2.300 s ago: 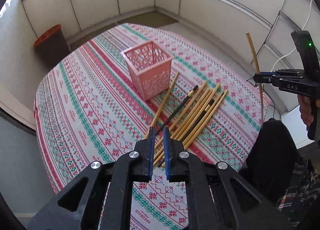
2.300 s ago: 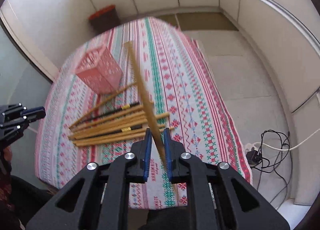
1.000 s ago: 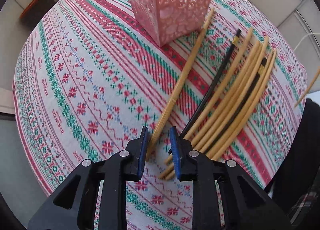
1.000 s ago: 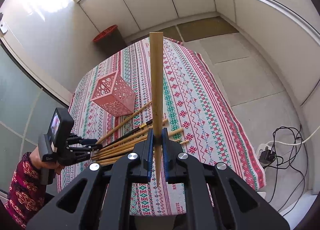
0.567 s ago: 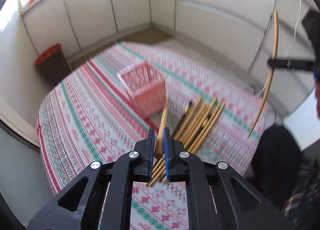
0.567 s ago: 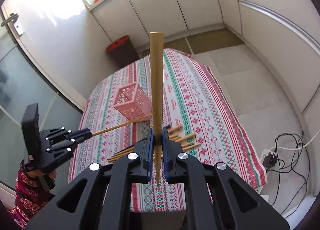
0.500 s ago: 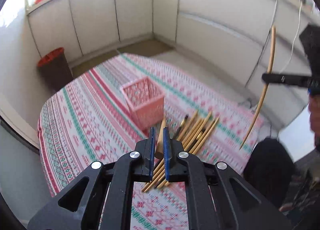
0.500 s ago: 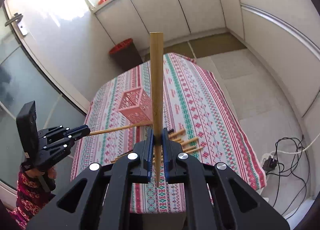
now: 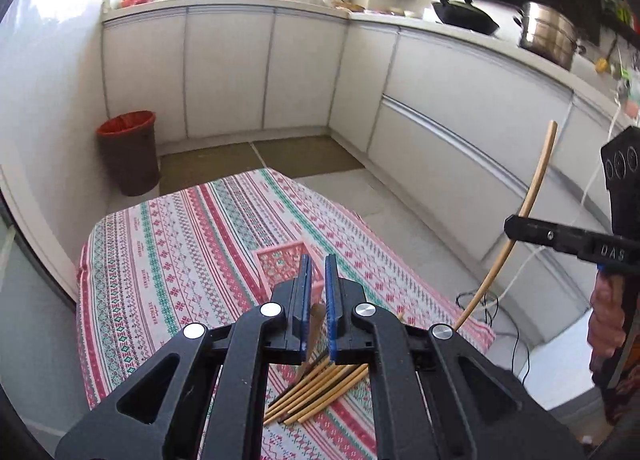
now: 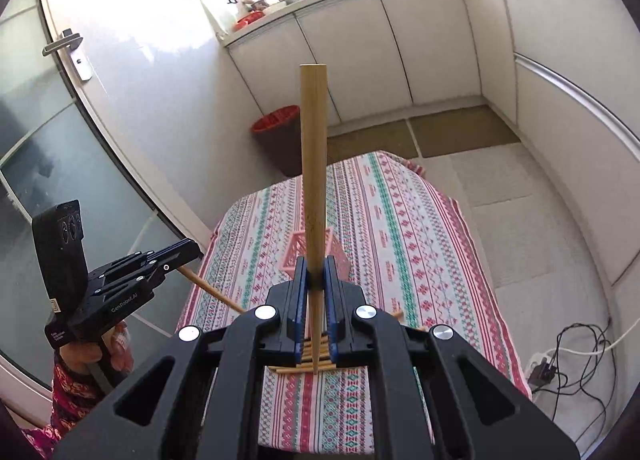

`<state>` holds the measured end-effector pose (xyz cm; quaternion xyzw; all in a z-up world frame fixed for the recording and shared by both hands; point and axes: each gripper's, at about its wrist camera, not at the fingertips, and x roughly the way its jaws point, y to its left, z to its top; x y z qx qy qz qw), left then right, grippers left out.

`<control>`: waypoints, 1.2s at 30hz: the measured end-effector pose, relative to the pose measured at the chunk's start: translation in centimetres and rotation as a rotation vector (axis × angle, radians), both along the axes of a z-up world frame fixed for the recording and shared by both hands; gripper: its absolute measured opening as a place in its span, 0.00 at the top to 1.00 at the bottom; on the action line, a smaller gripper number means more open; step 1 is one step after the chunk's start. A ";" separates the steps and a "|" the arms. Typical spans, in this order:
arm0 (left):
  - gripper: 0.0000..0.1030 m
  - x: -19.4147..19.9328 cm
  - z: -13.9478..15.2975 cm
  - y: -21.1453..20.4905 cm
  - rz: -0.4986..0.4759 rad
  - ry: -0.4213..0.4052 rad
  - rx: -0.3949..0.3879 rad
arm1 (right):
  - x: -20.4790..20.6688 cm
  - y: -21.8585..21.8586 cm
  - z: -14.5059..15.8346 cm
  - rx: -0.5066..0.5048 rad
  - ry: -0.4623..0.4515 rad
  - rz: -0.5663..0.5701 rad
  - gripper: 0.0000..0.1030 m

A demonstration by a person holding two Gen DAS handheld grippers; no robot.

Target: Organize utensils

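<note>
My left gripper (image 9: 316, 288) is shut on a bamboo chopstick (image 9: 316, 316), held high above the table; from the right wrist view the gripper (image 10: 188, 254) holds it (image 10: 212, 288) slanting down. My right gripper (image 10: 315, 278) is shut on another bamboo chopstick (image 10: 314, 164), held upright; the left wrist view shows the gripper (image 9: 516, 228) and that stick (image 9: 532, 196). A pink lattice basket (image 9: 280, 264) stands on the patterned tablecloth (image 9: 180, 268), partly behind my fingers. Several bamboo and black chopsticks (image 9: 320, 388) lie in a bundle near the front edge.
A red-rimmed bin (image 9: 128, 152) stands on the floor beyond the table. White cabinets (image 9: 224, 72) line the walls. A cable and plug (image 10: 560, 356) lie on the floor to the right. A glass door (image 10: 60, 140) is on the left.
My left gripper closed on a chopstick from the table and lifted it high. Both grippers have risen, so the table looks smaller. The right gripper keeps its chopstick upright.
</note>
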<state>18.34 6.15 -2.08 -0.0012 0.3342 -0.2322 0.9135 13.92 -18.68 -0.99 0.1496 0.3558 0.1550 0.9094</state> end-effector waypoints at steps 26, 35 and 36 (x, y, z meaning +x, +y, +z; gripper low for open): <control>0.44 1.7 -14.5 -14.4 -0.426 0.296 0.485 | 2.0 -10.7 -0.7 0.065 -0.043 -0.359 0.92; 0.50 -1.0 -19.9 -24.3 -0.771 0.265 0.661 | -1.9 -18.1 -3.7 0.070 0.012 -0.592 0.92; 0.51 -0.5 -20.5 -24.8 -0.778 0.288 0.675 | -2.3 -18.8 -3.8 0.070 0.015 -0.611 0.92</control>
